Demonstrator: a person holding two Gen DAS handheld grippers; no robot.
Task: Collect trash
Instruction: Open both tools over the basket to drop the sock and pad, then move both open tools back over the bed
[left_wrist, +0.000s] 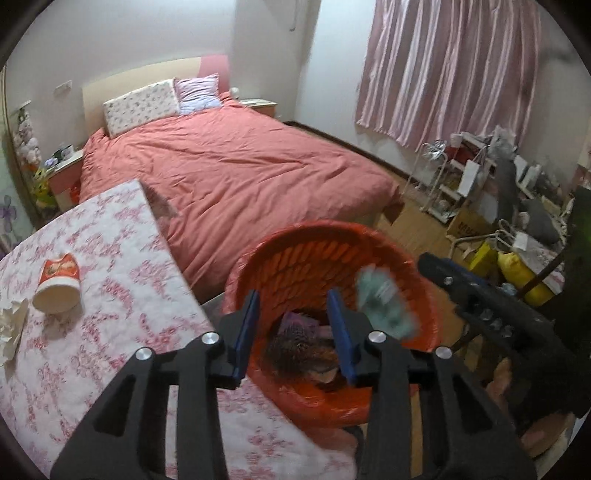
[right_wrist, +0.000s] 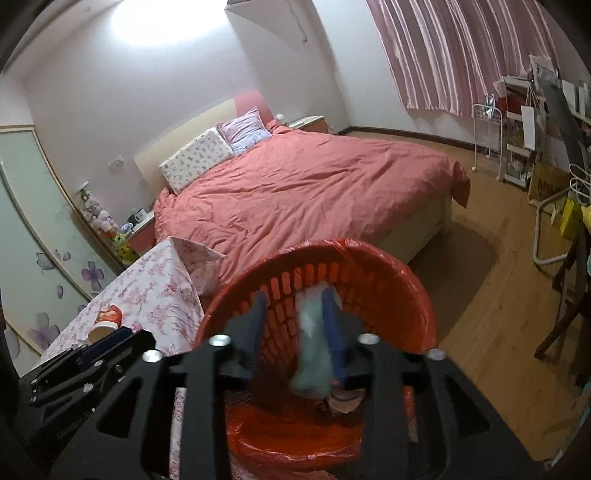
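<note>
- The pale green, crumpled wrapper (right_wrist: 312, 354) appears blurred over the mouth of the red plastic lattice basket lined with a red bag (left_wrist: 424, 273); from the left wrist view it (left_wrist: 384, 302) sits clear of both tools, so I judge it is dropping in.
- The right gripper (right_wrist: 295, 328) has its jaws spread, the wrapper lying between them and close against the right-hand blue pad (touching or just free, I cannot tell).
- The left gripper (left_wrist: 295, 332) hovers over the basket with jaws spread and nothing between them.
- To do the drop well: keep the right jaws wide and centred over the opening until the wrapper is below the rim, and give a small shake if it clings.
- Trash left on the floral-clothed counter (left_wrist: 122, 229): a tipped red-and-white paper cup (left_wrist: 59, 284) and a crumpled white tissue (left_wrist: 13, 328) just beside it.
</note>
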